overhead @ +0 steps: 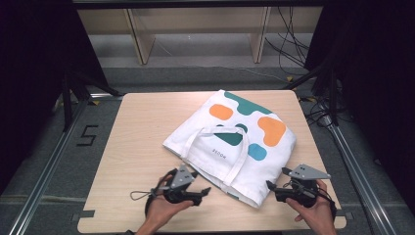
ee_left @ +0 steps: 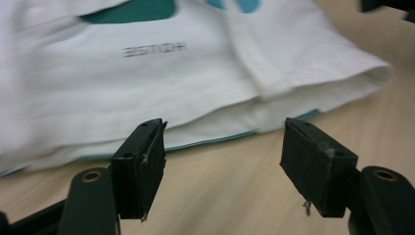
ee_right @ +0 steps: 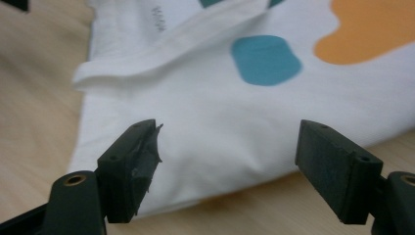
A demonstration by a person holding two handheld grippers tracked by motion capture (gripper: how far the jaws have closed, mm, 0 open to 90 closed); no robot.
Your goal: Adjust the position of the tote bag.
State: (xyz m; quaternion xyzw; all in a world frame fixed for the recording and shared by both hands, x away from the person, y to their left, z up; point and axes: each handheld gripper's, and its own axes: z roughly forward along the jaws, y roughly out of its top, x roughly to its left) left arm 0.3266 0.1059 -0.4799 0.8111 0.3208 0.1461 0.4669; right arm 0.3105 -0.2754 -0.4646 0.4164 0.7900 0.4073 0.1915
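At table (overhead: pixel 132 147) centre-right: folded tote bag (overhead: pixel 235 142), handles on top. Near left, left gripper (overhead: pixel 205 191) with jaws apart, gripping nothing, just short of bag's near edge. Near right, right gripper (overhead: pixel 270 186) likewise spread, empty, beside near corner. Fold apparently done; perhaps 1 tidy-up left.

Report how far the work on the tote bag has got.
Done: the tote bag lies flat on the table, its handle laid on top. In hand: nothing; the left gripper and right gripper sit open at its near edge, not touching. Left: any grasp of the bag.
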